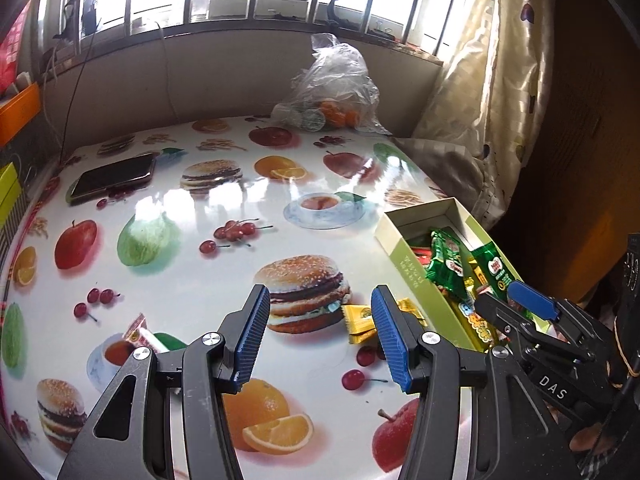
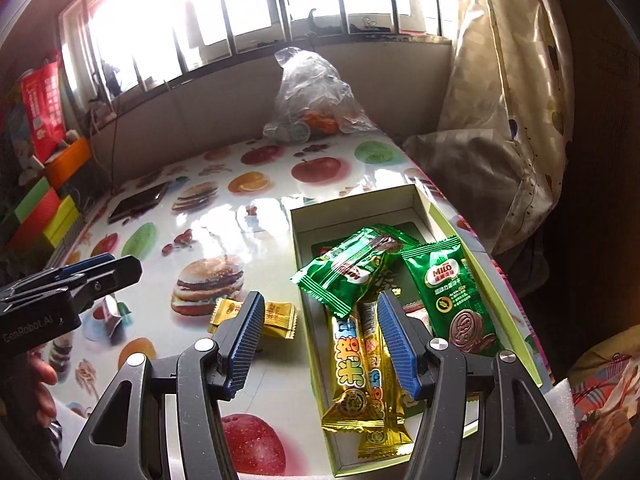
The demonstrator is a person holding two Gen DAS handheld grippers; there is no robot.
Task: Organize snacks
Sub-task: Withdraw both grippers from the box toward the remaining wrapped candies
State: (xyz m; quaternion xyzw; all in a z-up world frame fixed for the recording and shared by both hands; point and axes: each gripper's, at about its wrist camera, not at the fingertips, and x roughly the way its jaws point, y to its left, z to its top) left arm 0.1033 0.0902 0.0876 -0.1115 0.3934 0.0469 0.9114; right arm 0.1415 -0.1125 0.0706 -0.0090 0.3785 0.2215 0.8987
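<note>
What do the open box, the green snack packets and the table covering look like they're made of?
Box: likely cardboard with a matte finish; its thin straight walls and folded corners are white inside.
Green snack packets: probably glossy plastic or foil film, judging by the crimped, zigzag-cut ends and bright glints.
Table covering: seemingly glossy vinyl or glass over a food print, since it mirrors the window.

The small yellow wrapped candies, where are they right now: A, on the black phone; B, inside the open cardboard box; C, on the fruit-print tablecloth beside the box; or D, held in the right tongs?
C: the small yellow wrapped candies lie on the fruit-print tablecloth, left of the open cardboard box.
</note>
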